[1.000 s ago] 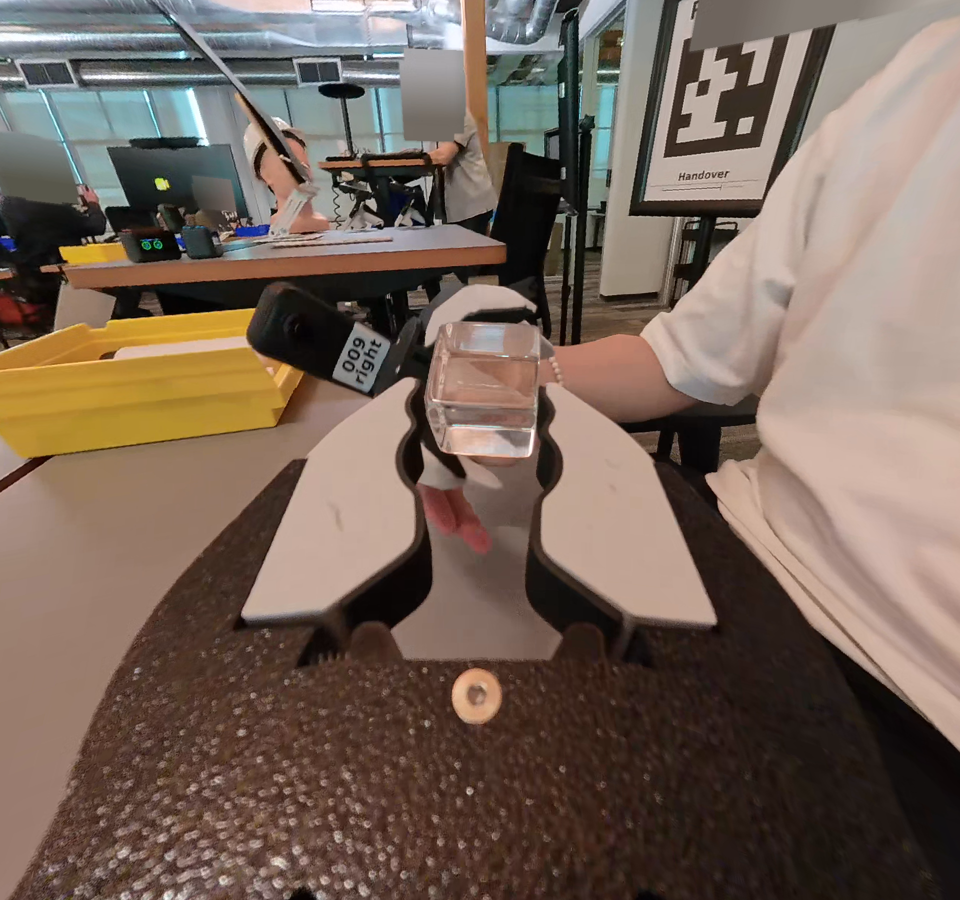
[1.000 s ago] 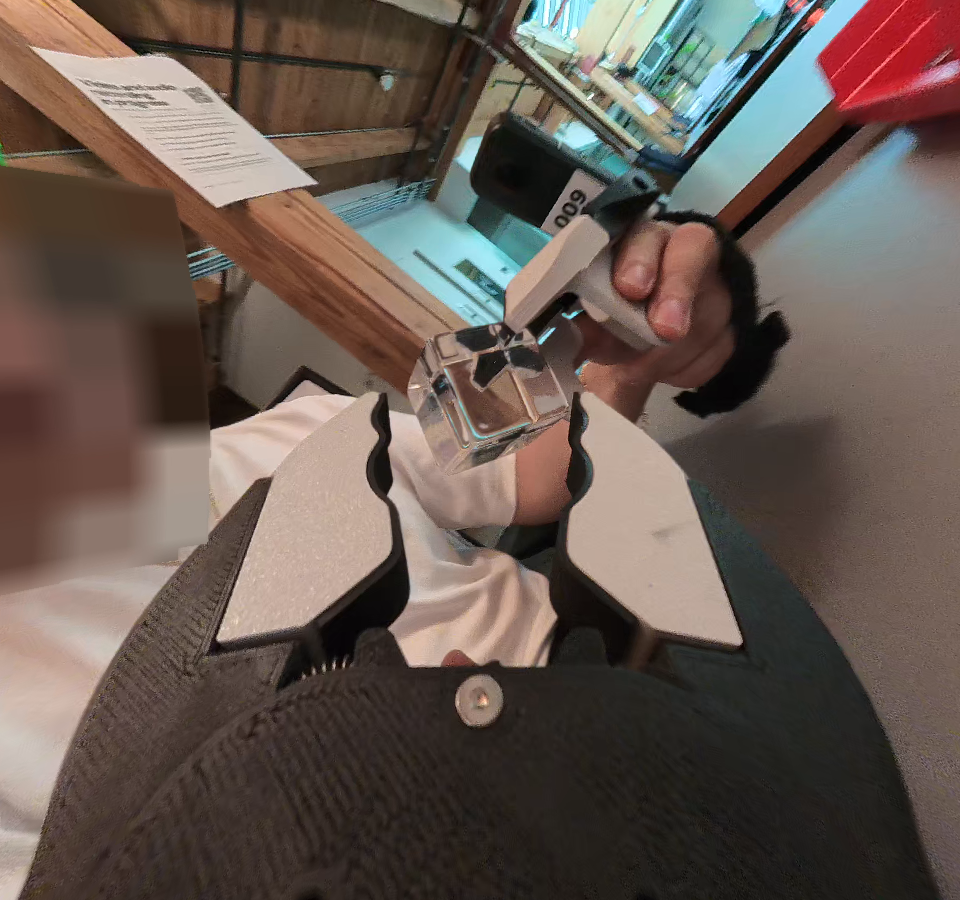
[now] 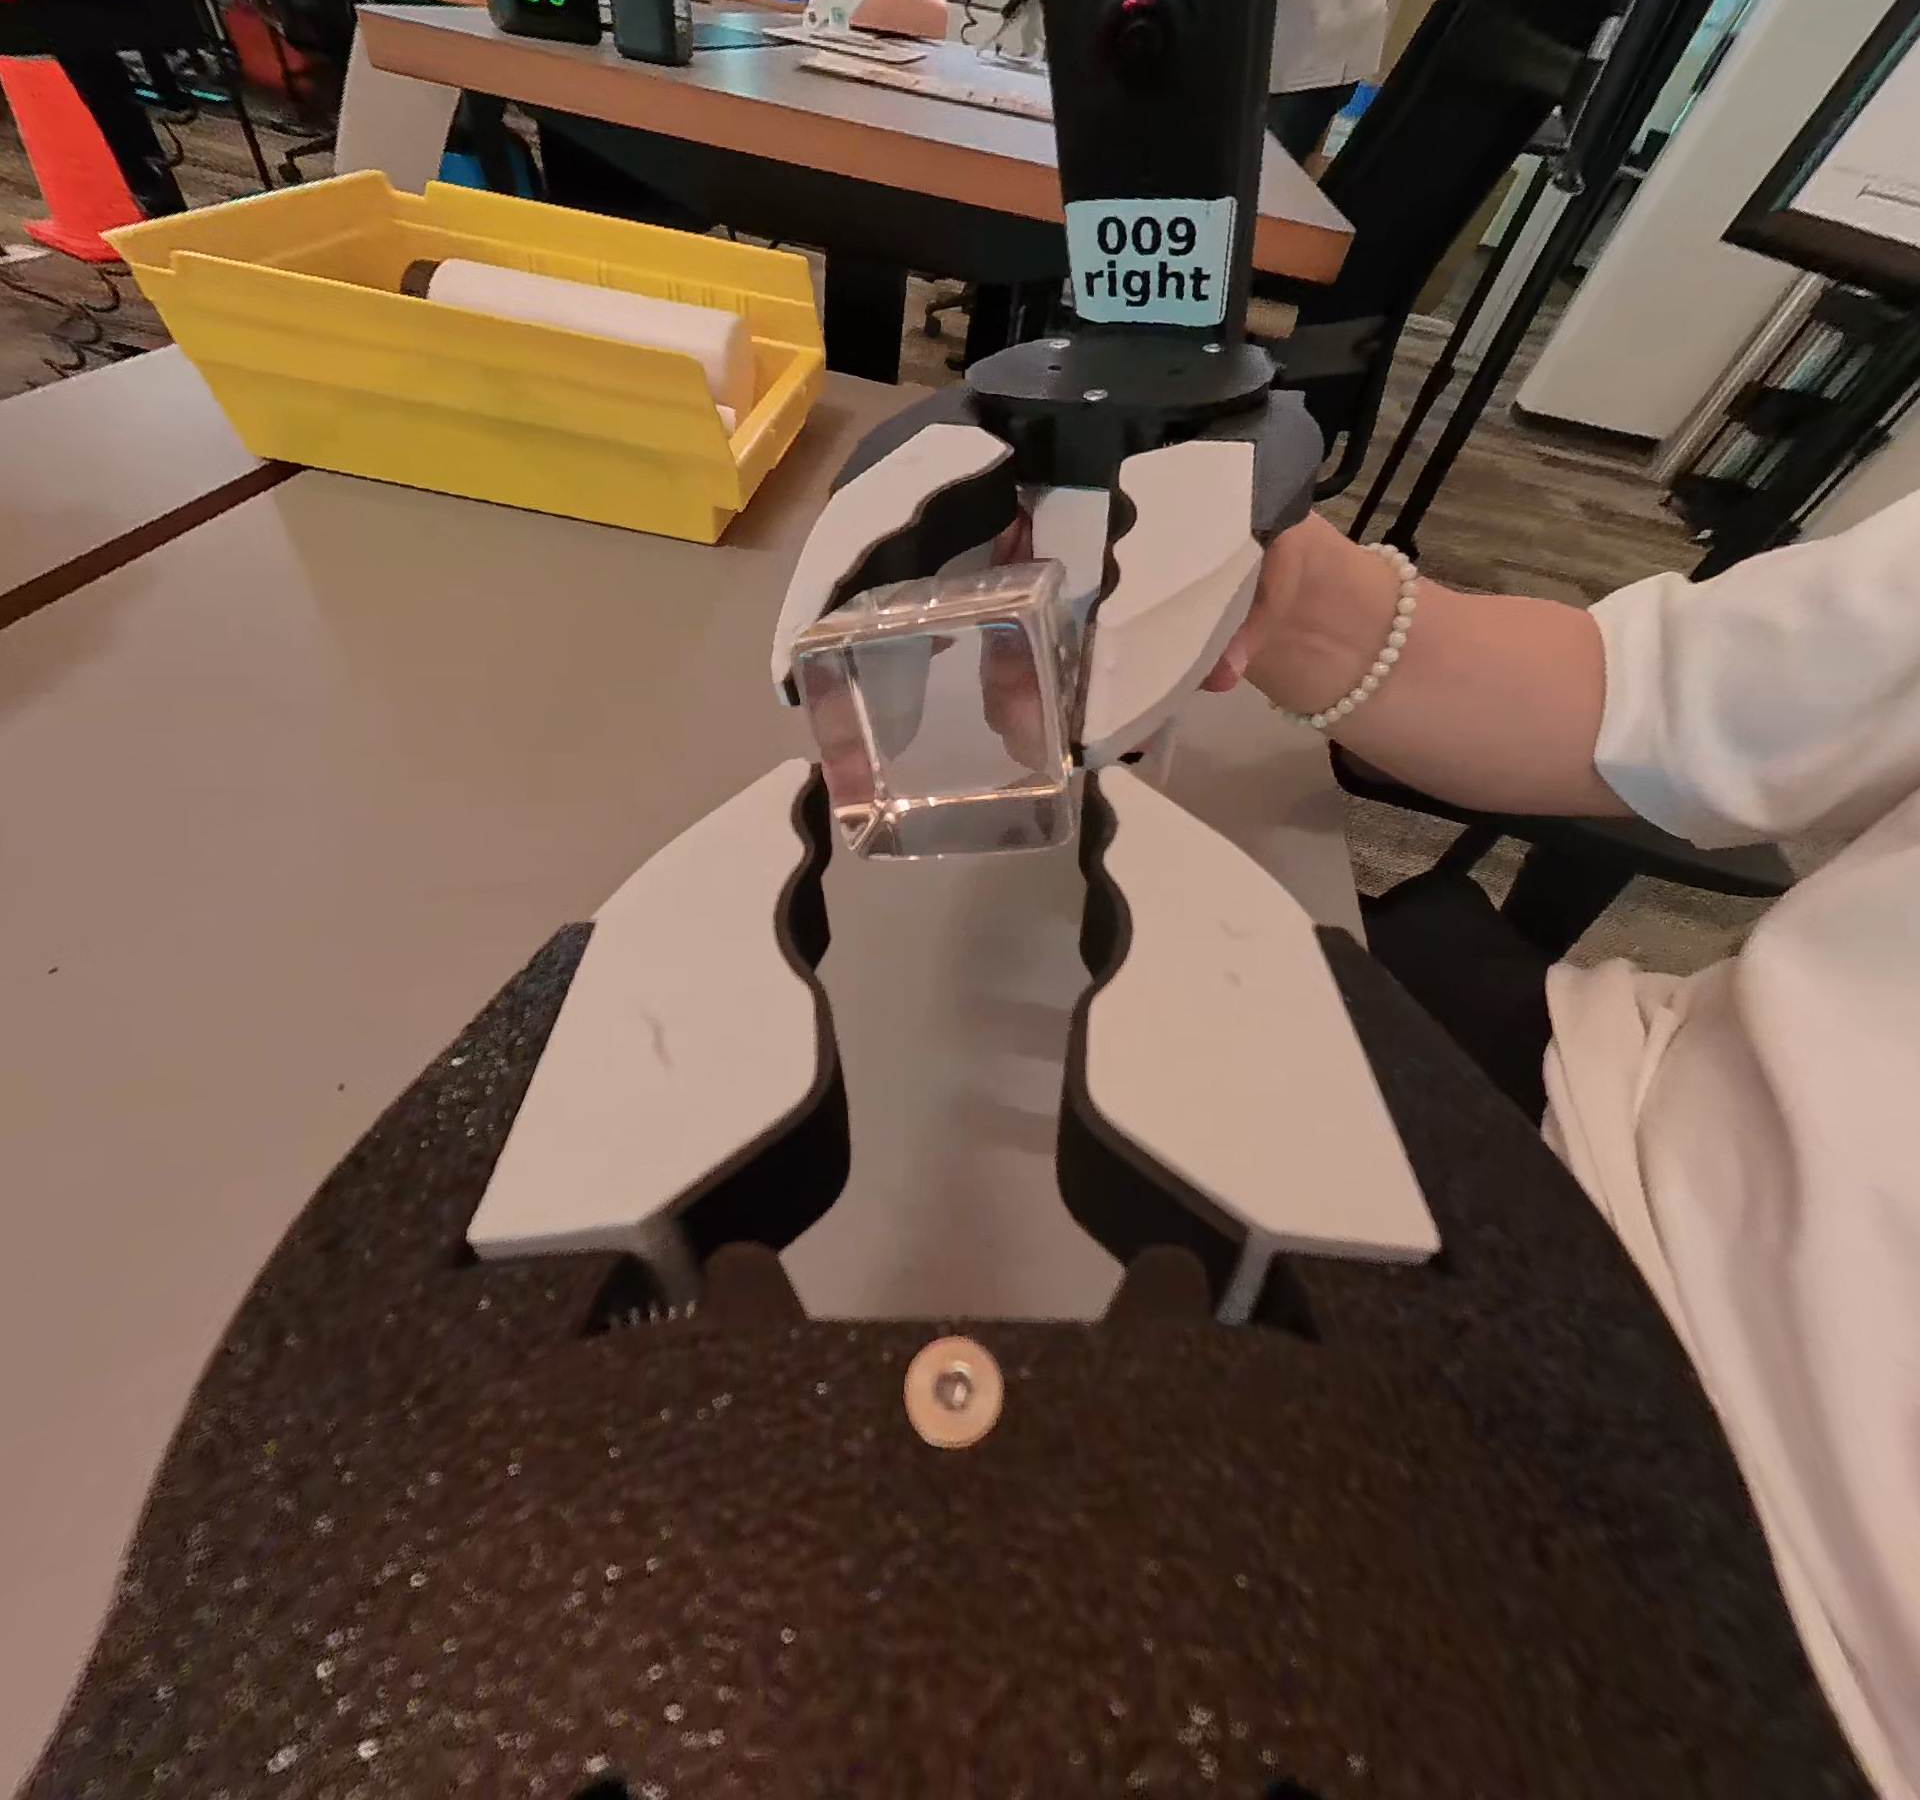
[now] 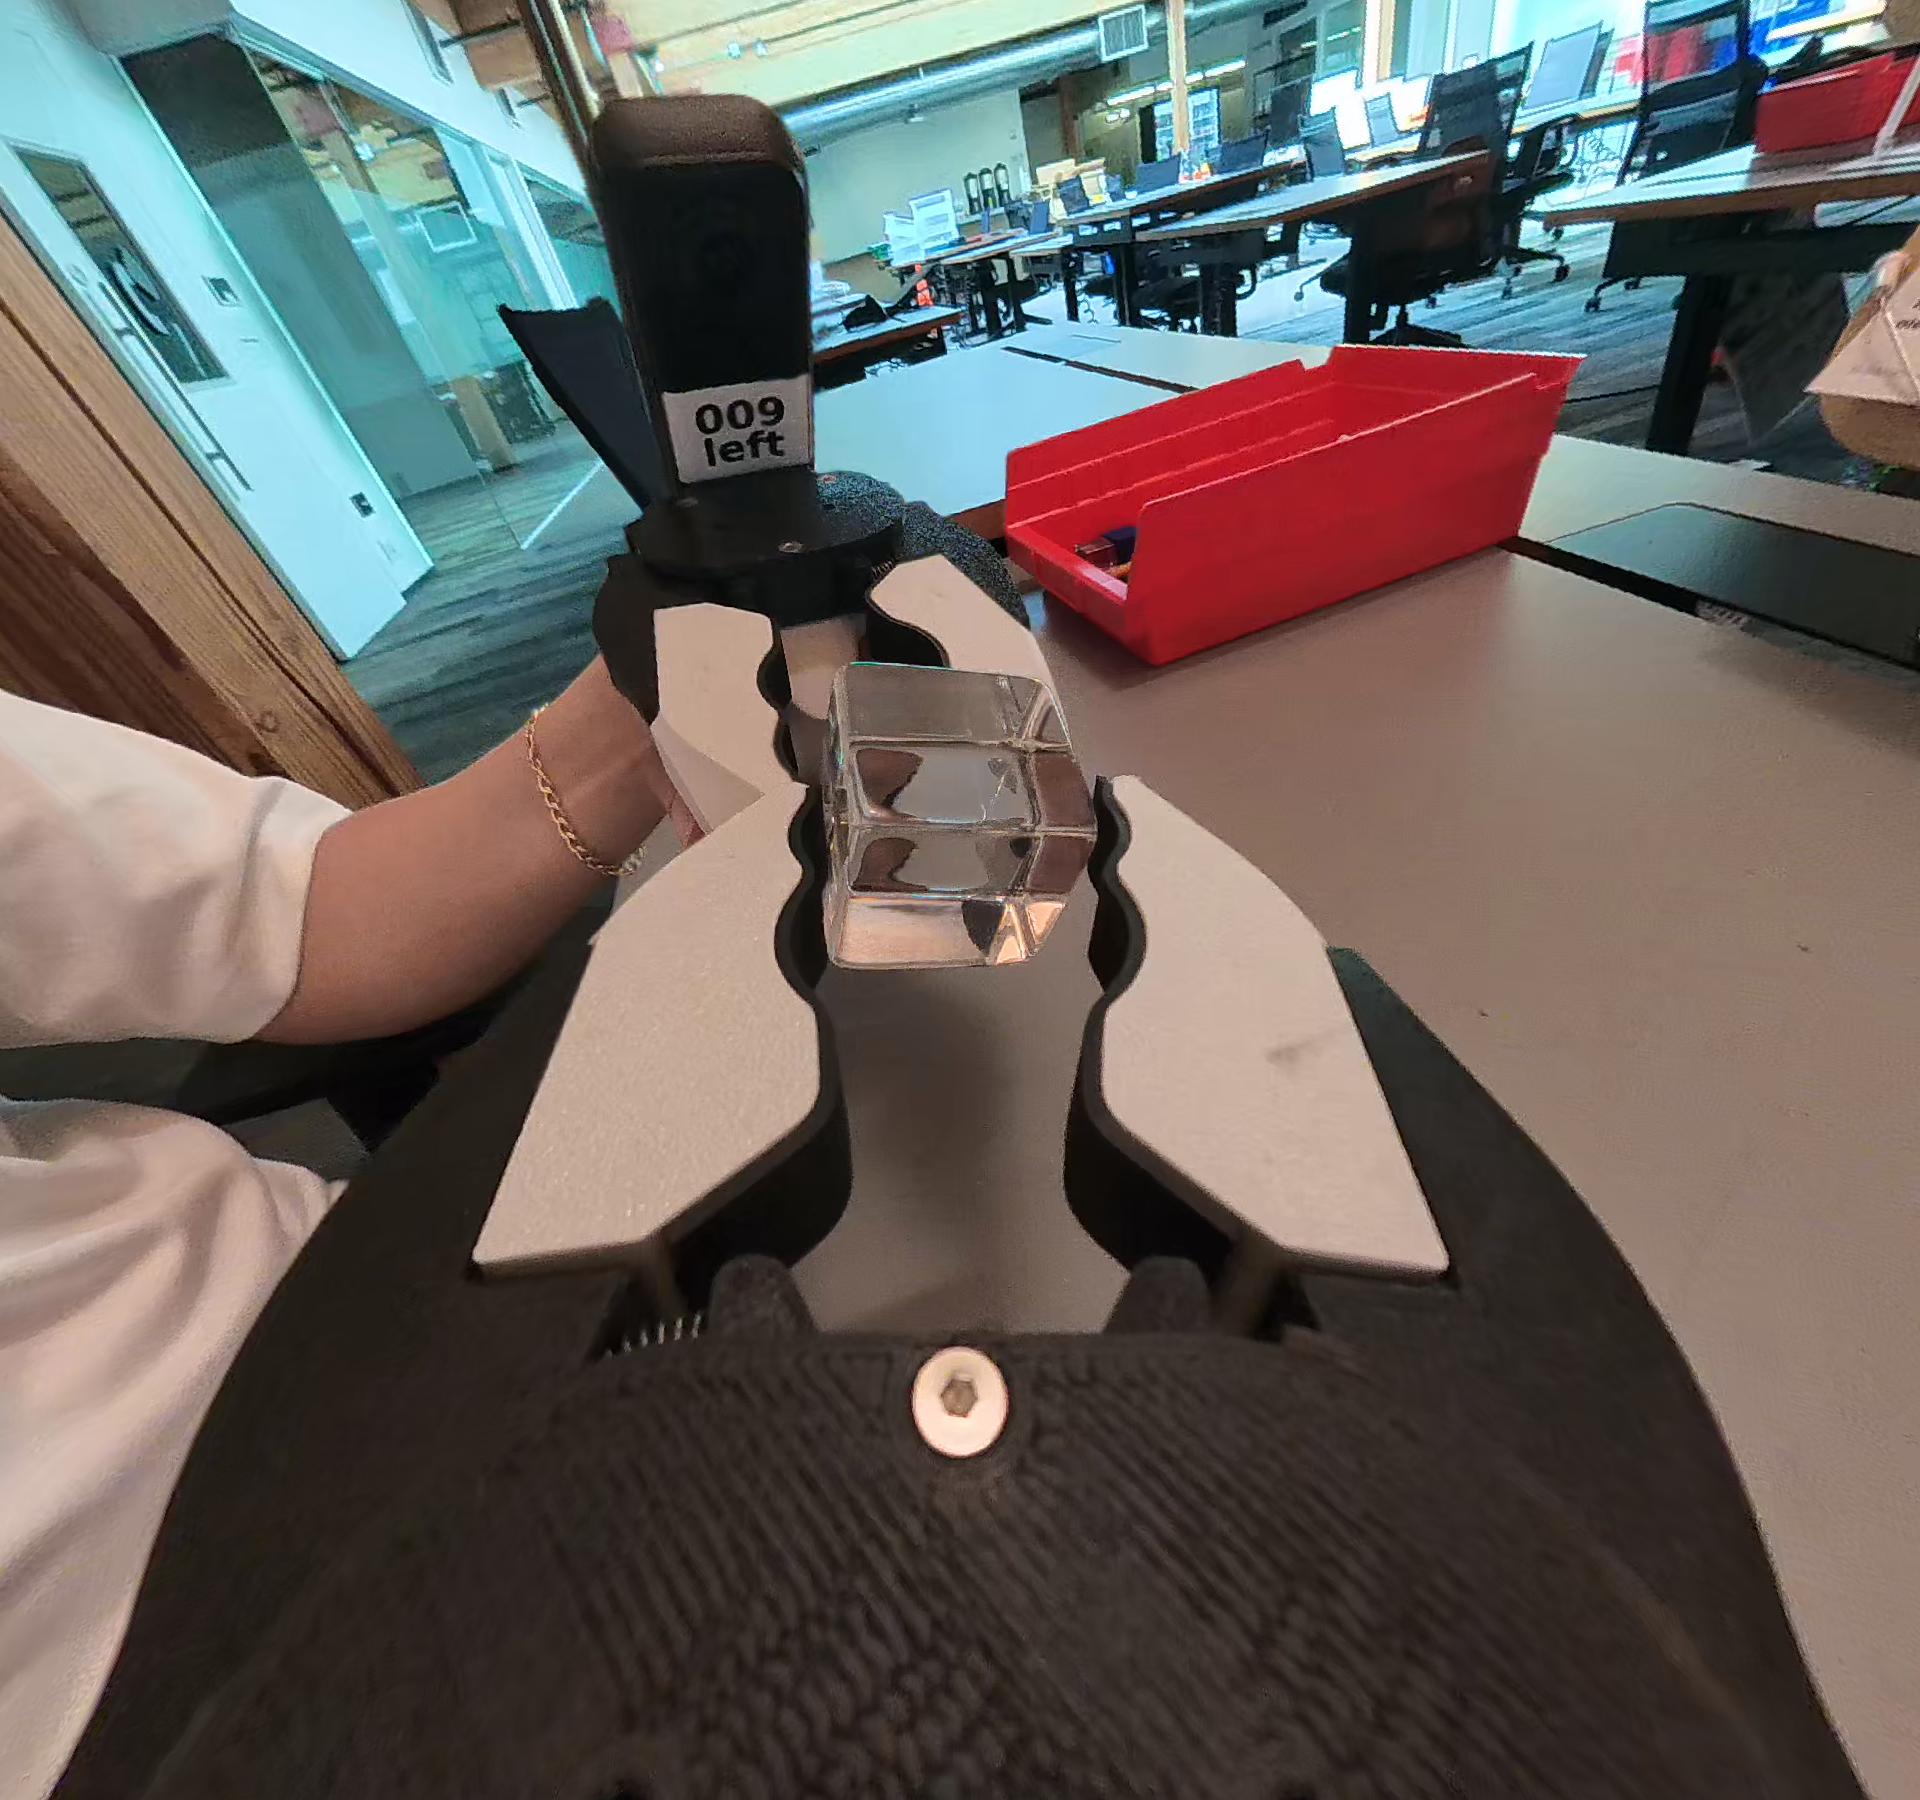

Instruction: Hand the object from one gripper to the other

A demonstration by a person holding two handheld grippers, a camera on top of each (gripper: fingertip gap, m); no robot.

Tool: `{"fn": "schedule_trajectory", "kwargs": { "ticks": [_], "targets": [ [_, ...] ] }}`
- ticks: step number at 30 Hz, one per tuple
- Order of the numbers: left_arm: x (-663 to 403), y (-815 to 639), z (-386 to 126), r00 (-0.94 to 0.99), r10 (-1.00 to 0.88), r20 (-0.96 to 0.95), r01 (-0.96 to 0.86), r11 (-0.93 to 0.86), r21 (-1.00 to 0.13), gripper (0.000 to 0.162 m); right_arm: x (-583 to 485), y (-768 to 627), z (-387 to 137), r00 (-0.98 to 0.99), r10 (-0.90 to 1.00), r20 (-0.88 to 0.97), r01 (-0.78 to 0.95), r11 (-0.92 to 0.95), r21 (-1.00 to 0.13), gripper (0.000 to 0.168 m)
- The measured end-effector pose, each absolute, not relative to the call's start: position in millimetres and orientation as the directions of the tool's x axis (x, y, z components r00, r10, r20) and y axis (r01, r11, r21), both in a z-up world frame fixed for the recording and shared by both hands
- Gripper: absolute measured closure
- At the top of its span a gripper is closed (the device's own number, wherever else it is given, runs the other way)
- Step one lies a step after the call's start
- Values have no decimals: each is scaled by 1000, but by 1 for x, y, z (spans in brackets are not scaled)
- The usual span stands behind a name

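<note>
Clear cube [image 3: 945, 711], held up off the grey table [image 3: 312, 763], near the edge on the person's side. Sits caught between two pairs of white fingers that meet tip to tip from opposite sides. Left gripper [image 3: 945, 794] clenched on the lower part of the cube, dark pads pressing both sides. Right gripper [image 3: 940, 711] reaching in from the far side, likewise clamped on the cube, one finger against each flank. Same meeting in the right wrist view: right gripper [image 4: 951, 794] closed around the cube [image 4: 951, 815], left gripper [image 4: 883, 742] behind it, one finger partly hidden by the cube. Right hand [image 3: 1288, 618] with a pearl bracelet; left hand [image 4: 623, 774] with a gold chain. Yellow bin [image 3: 468, 400] by the far left edge of the table, a white roll [image 3: 592, 316] lying inside. Red bin [image 4: 1299, 503] toward the far edge of the table [image 4: 1455, 815], well apart from the cube.
</note>
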State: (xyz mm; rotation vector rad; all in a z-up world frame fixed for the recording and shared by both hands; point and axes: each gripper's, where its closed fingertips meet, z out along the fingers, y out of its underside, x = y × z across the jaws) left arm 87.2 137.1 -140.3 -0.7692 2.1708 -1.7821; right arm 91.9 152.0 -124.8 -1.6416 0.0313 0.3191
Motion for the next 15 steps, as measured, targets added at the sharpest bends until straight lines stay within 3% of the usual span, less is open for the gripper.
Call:
{"fn": "schedule_trajectory", "kwargs": {
  "ticks": [7, 8, 11, 13, 15],
  "targets": [
    [91, 135, -141, -864, -501, 51, -114, 95, -989, 118, 94, 149, -124, 976, 133, -173, -157, -123, -980, 120],
    [92, 135, -141, -864, -504, -3, -60, 108, -992, 118, 94, 147, -121, 970, 139, -201, -186, -109, -976, 121],
    [93, 136, -140, -834, -518, -189, 105, 188, -977, 119, 99, 141, -116, 913, 157, -376, -362, -114, -925, 99],
    [95, 138, -137, -786, -530, -317, 215, 247, -945, 119, 93, 135, -121, 812, 227, -537, -501, -198, -842, 83],
    [94, 139, -133, -713, -526, -464, 342, 318, -884, 119, 92, 131, -123, 701, 286, -653, -609, -236, -757, 82]
  ]
}}
